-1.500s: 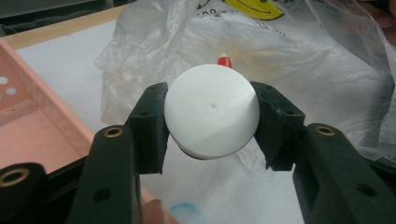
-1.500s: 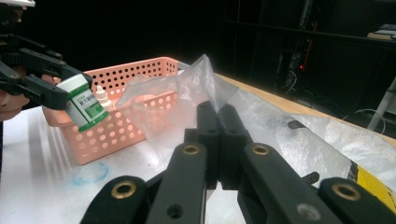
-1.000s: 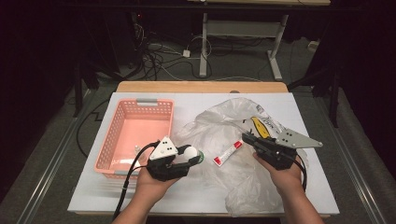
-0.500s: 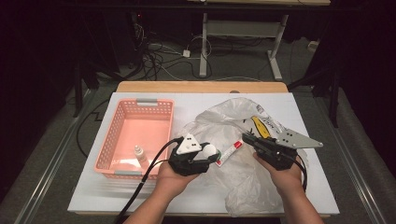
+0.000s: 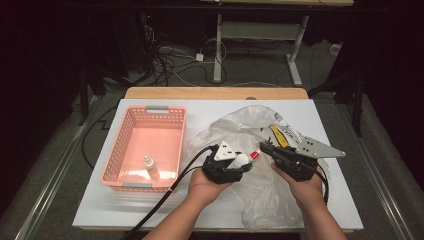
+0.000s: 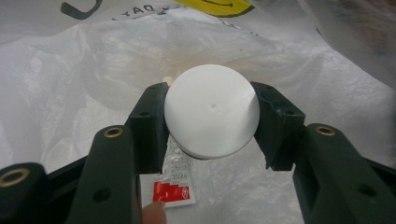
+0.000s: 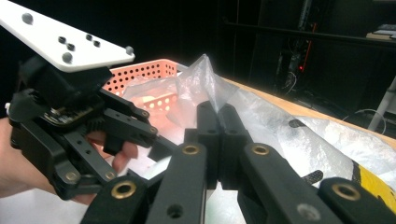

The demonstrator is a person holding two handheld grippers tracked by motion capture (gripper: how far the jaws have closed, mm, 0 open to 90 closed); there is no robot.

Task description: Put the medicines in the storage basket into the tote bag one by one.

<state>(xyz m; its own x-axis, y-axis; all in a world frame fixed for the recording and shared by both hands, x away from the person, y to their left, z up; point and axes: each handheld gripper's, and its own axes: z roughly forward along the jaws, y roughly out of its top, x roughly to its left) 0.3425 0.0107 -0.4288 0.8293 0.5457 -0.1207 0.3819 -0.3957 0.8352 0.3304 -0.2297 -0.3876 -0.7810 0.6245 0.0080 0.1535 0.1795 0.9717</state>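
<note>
I see one small bottle already in the pink basket; my left hand-held gripper clamps a white round-capped container over the plastic bag (right hand-held gripper pinches the bag), basket drop pending.

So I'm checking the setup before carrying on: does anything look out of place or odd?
Nothing looks damaged or spilled. The left gripper holds a white round-capped item, the right gripper pinches the plastic bag, and a small bottle stands upright in the pink basket.
</note>
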